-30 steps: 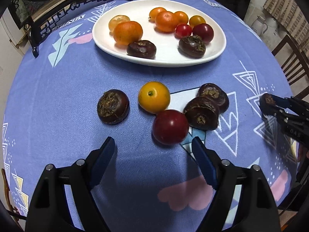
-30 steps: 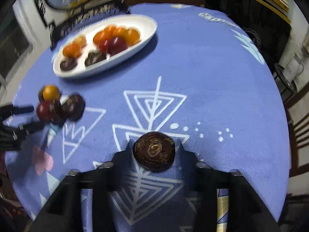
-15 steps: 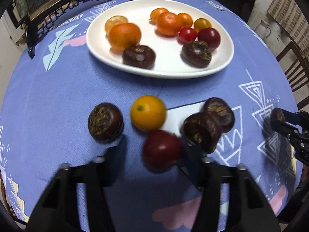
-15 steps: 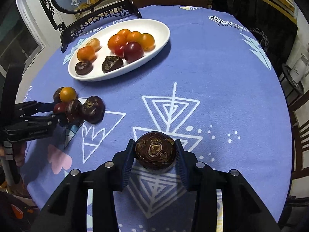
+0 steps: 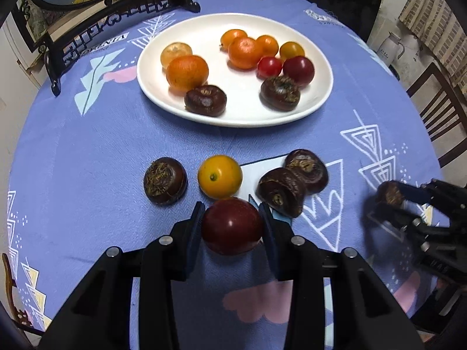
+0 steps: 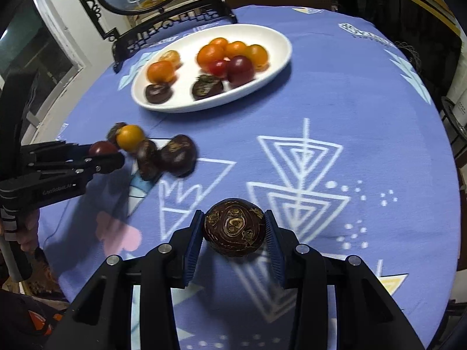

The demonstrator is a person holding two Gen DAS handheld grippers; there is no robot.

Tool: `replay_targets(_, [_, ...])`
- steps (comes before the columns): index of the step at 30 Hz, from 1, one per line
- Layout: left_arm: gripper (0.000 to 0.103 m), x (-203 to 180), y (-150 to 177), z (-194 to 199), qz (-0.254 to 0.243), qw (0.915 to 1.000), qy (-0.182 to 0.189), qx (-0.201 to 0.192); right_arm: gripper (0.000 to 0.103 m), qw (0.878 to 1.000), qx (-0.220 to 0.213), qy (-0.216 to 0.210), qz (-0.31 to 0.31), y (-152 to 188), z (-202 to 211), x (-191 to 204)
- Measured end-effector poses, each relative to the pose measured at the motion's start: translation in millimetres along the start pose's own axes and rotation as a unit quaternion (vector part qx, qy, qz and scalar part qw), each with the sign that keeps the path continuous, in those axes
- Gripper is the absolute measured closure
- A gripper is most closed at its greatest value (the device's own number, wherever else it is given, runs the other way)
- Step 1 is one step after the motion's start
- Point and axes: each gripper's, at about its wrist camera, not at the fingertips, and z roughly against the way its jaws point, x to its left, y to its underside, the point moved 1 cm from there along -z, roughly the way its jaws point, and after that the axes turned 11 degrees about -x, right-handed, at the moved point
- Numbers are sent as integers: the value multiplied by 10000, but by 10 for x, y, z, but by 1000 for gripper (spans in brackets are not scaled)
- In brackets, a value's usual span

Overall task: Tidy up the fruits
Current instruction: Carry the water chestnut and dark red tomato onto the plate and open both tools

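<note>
My left gripper [image 5: 232,224] is shut on a dark red tomato [image 5: 232,226], both blue pads pressing its sides just above the cloth. Beyond it lie a yellow tomato [image 5: 219,176] and three brown water chestnuts [image 5: 165,180] [image 5: 281,191] [image 5: 306,170]. My right gripper [image 6: 233,229] is shut on another brown water chestnut [image 6: 234,227], held over the cloth; it shows blurred at the right of the left wrist view [image 5: 389,194]. A white oval plate [image 5: 242,116] at the far side holds several oranges, tomatoes and two water chestnuts.
A blue patterned tablecloth [image 5: 87,151] covers the round table. A black ornate stand with a picture [image 6: 151,3] sits behind the plate. Wooden chairs [image 5: 437,99] stand off the right edge. A person's hand [image 6: 26,233] holds the left gripper's handle.
My left gripper moved forward around the dark red tomato and closed on it, then lifted slightly. My right gripper shifted with its water chestnut, still held.
</note>
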Motion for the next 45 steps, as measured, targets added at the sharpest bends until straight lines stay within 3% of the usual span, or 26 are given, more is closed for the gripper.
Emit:
replay_targets(21, [66,55,-75,48,0,10000,-19,-32,61,9981,76,-507,330,-145,-113,487])
replay_targets(27, [66,138,-428,126,-29,9993,-122,-339,61,9975,-383,-451,380,-606,-23,449])
replay_targets(36, [66,260,-1326,163,14,9953,-361,-903,61,9913,-1234,-352,306,-1537,45,360])
replay_targets(45, [66,291,-1630,-232,149,9964,-482,-683,61,9907,-1328,-256,146,-1977,-233,219])
